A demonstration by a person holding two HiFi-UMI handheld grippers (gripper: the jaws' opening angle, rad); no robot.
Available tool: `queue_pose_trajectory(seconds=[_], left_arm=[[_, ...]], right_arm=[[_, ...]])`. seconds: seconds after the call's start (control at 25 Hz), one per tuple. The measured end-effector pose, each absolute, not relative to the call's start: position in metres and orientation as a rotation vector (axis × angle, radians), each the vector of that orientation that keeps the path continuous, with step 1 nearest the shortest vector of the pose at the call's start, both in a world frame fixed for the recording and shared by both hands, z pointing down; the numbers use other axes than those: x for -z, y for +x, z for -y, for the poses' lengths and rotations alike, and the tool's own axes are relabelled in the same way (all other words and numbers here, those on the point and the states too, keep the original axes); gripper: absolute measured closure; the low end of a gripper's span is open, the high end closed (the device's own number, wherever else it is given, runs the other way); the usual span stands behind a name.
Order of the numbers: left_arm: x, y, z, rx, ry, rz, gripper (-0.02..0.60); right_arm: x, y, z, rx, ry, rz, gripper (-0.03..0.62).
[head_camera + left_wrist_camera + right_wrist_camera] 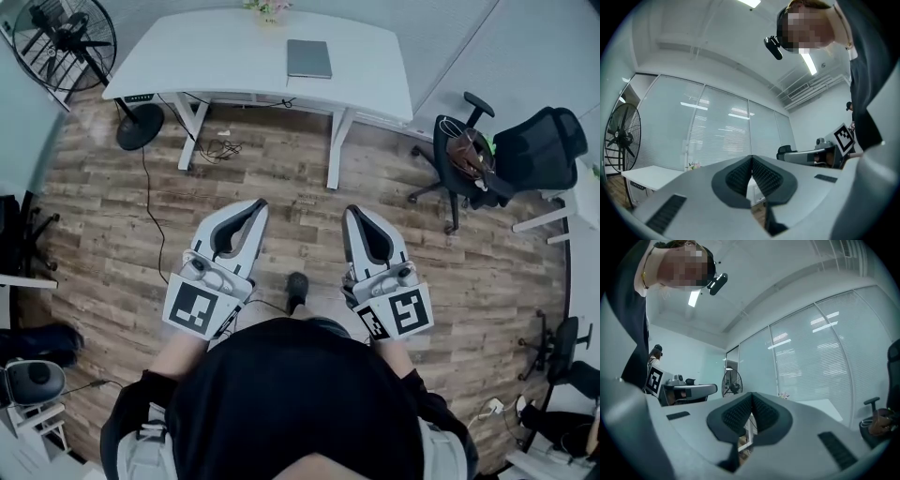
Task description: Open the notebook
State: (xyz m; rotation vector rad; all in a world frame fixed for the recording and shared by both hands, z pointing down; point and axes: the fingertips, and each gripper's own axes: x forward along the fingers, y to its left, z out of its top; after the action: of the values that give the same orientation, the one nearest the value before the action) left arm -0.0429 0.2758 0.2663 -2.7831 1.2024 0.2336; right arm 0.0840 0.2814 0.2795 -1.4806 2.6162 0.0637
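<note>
The notebook (309, 58) lies closed on the far desk (216, 56), likely out of reach, so the left gripper (257, 206) and right gripper (352, 213) wait near the body, jaws together and empty.

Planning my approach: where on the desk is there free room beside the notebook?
The desk is bare from its left end to the notebook, with a narrower bare strip on the right. Only flowers crowd the back edge, left of it.

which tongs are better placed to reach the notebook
Right, marginally. The closed notebook lies far ahead on the white desk, slightly nearer the right tongs than the left tongs; both are shut and empty.
</note>
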Motion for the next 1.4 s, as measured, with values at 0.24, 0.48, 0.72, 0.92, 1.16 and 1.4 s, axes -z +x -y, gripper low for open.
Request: queue_pose_trajectory(seconds=[0.24, 0.48, 0.72, 0.92, 1.16, 1.4], left_arm=[[-0.259, -0.023, -0.227, -0.228, -2.746, -1.229, 0.569], [-0.255, -0.003, -0.189, -0.247, -2.708, -1.267, 0.569], [-0.256, 0.004, -0.165, -0.244, -2.697, -1.301, 0.569], [-0.256, 0.005, -0.161, -0.244, -2.711, -1.285, 0.569], [-0.254, 0.003, -0.153, -0.243, -2.703, -1.294, 0.569], [-0.251, 0.004, -0.150, -0.254, -2.692, -1.308, 0.569]], right_arm=[[-0.273, 0.103, -0.229, -0.081, -1.436, -2.633, 0.589], [-0.273, 0.125, -0.188, -0.089, -1.392, -2.663, 0.589], [-0.272, 0.125, -0.164, -0.091, -1.349, -2.682, 0.589], [-0.270, 0.120, -0.158, -0.101, -1.332, -2.683, 0.589], [-0.266, 0.122, -0.153, -0.100, -1.337, -2.670, 0.589], [-0.264, 0.127, -0.150, -0.108, -1.341, -2.666, 0.589]])
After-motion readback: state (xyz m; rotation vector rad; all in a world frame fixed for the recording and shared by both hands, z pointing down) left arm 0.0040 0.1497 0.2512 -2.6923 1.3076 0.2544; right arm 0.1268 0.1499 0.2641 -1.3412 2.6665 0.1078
